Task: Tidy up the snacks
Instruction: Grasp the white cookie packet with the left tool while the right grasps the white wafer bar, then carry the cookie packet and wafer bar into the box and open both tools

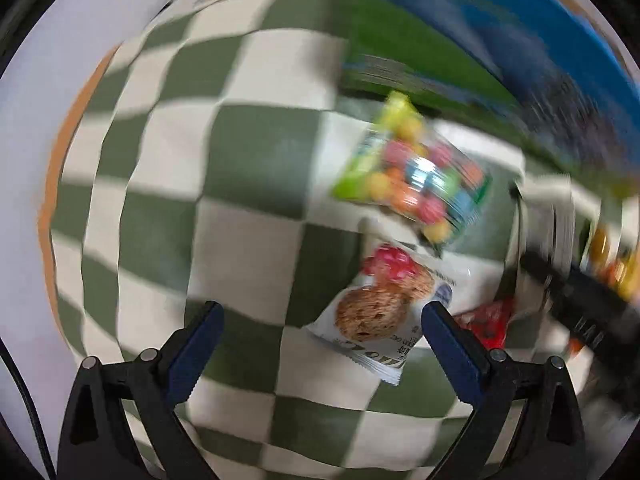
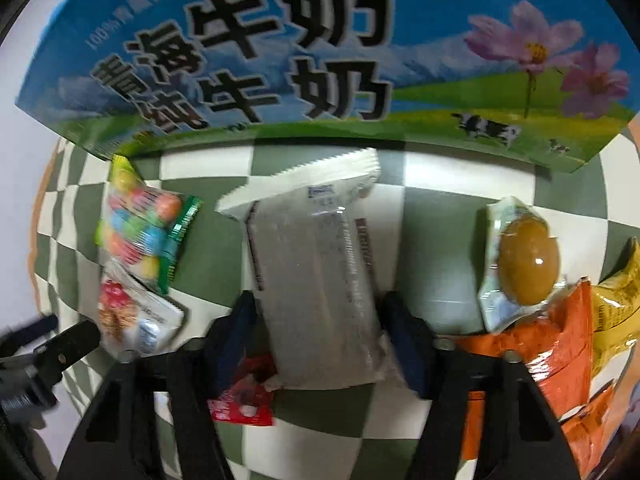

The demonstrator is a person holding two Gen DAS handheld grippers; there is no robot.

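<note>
1. Pointing down at a green-and-white checkered cloth [image 1: 248,168], the left gripper [image 1: 322,318] has its blue-padded jaws spread wide, nothing between them but cloth; view is motion-blurred.
2. Left wrist view: a white cookie packet with a red berry print [image 1: 384,308] lies just inside the right finger, its corner tucked behind that finger; contact cannot be told.
3. Farther off, a clear bag of multicoloured candy balls with green edges [image 1: 416,176] lies near the packet's far end.
4. A small red wrapper [image 1: 490,324] sits right of the right finger; the black frame of the other gripper [image 1: 584,312] crosses the right edge.
5. A blue and green milk carton box [image 1: 460,32] stands at the far side.
6. Right wrist view: the right gripper [image 2: 320,320] straddles a long white and grey snack packet [image 2: 316,272]; both blue pads sit against its sides, jaws narrowed onto it.
7. The packet lies lengthwise on the cloth [image 2: 432,216], far end near the milk box [image 2: 280,60].
8. Left: the candy bag [image 2: 140,224] and the cookie packet [image 2: 132,316], touching; the red wrapper [image 2: 244,404] lies under the left finger.
9. Right: a vacuum-packed brown egg in a clear pouch [image 2: 526,264], overlapping a shiny orange snack bag [image 2: 560,352], with a yellow bag [image 2: 616,296] beyond.
</note>
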